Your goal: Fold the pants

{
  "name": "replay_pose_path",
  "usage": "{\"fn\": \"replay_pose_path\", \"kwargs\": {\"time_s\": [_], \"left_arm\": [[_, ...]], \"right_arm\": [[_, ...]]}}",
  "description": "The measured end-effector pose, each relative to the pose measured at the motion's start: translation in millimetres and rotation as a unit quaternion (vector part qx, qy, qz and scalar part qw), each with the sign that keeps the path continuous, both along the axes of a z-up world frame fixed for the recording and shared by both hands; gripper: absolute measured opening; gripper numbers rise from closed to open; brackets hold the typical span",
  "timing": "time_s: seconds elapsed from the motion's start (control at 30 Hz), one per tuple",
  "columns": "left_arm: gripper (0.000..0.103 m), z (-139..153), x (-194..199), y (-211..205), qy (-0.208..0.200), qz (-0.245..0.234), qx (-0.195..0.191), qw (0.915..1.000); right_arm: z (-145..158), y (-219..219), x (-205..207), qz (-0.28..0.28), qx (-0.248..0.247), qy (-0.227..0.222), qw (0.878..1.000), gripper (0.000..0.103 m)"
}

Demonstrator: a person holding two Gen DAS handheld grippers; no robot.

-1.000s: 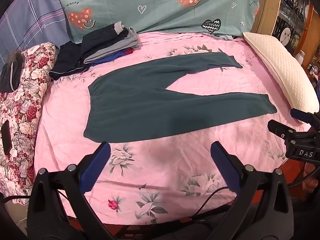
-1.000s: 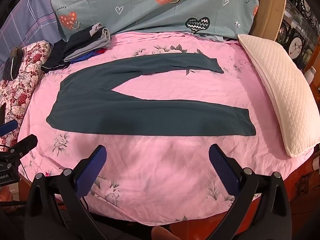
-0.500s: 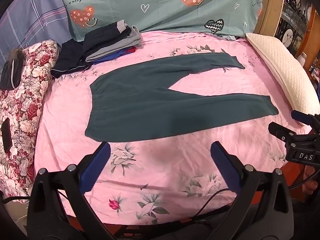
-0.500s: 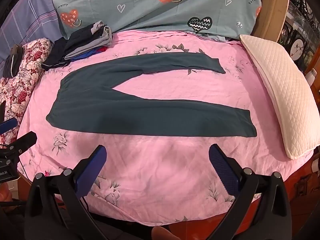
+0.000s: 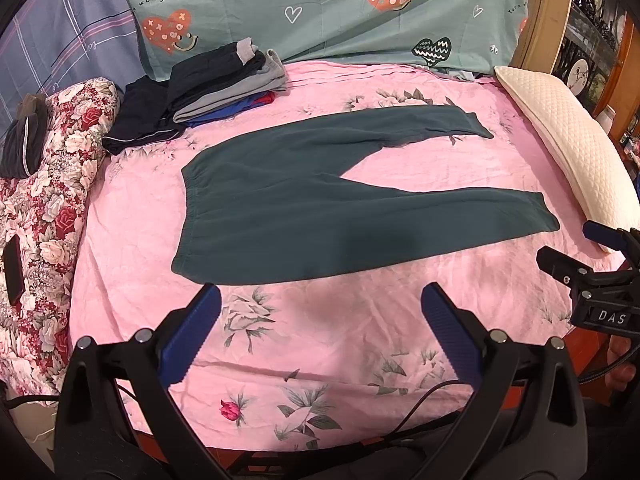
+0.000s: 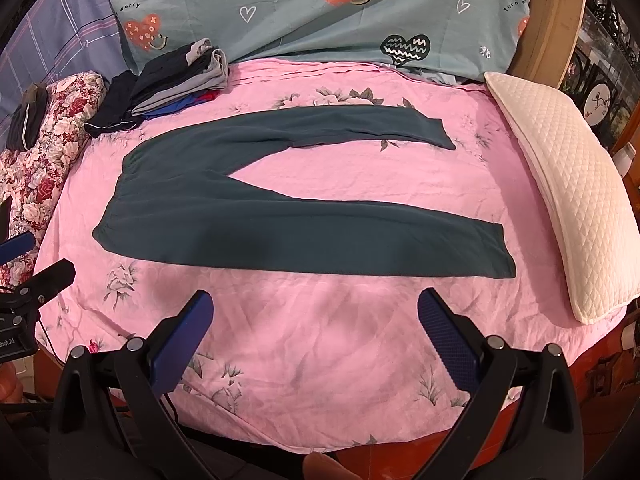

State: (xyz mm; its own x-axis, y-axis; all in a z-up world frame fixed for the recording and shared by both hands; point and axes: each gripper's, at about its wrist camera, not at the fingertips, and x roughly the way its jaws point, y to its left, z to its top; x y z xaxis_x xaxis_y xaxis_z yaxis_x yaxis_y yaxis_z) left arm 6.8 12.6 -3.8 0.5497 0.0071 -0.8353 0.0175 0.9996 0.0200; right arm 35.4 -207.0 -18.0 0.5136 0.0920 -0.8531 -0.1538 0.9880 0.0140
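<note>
We held both tools above the near edge of the bed (image 5: 360,344). The left hand-held gripper (image 5: 320,300) sat at the bottom centre of its frame, jaws spread wide, nothing between the blue pads (image 5: 192,336). The right hand-held gripper (image 6: 314,308) likewise stood wide and empty at the bottom of its own frame; it also showed at the right edge of the left view.

The dark green pants (image 5: 320,208) lay flat and unfolded across the middle of the pink floral sheet (image 6: 320,340), waistband toward frame left, the two legs splayed apart toward frame right. Neither tool touched the fabric.

We noted a stack of folded clothes (image 5: 216,84) in the upper left, beyond the waistband, and a white quilted pillow (image 6: 568,200) along the right edge, near the leg cuffs.
</note>
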Motion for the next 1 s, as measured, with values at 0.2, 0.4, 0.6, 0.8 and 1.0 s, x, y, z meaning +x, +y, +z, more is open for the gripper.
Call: {"fn": "replay_pose_path", "kwargs": {"time_s": [0.2, 0.4, 0.6, 0.8, 1.0], "left_arm": [[0.101, -0.4, 1.7, 1.1, 0.002, 0.002, -0.001, 1.0000], [0.101, -0.7, 1.3, 1.5, 0.002, 0.001, -0.001, 1.0000], [0.101, -1.6, 3.2, 3.6, 0.002, 0.001, -0.001, 1.0000], [0.101, -1.6, 3.2, 3.7, 0.002, 0.001, -0.001, 1.0000], [0.101, -1.7, 3.0, 3.8, 0.002, 0.001, -0.001, 1.0000]], "right_arm": [[0.2, 0.9, 0.9, 0.000, 0.000, 0.001, 1.000, 0.102], [-0.2, 2.5, 2.5, 0.000, -0.001, 0.002, 1.000, 0.102], [-0.9, 3.3, 3.9, -0.001, 0.000, 0.002, 1.000, 0.102], [-0.8, 4.7, 3.9, 0.000, 0.000, 0.002, 1.000, 0.102], [-1.0, 5.1, 3.7, 0.000, -0.001, 0.002, 1.000, 0.102]]}}
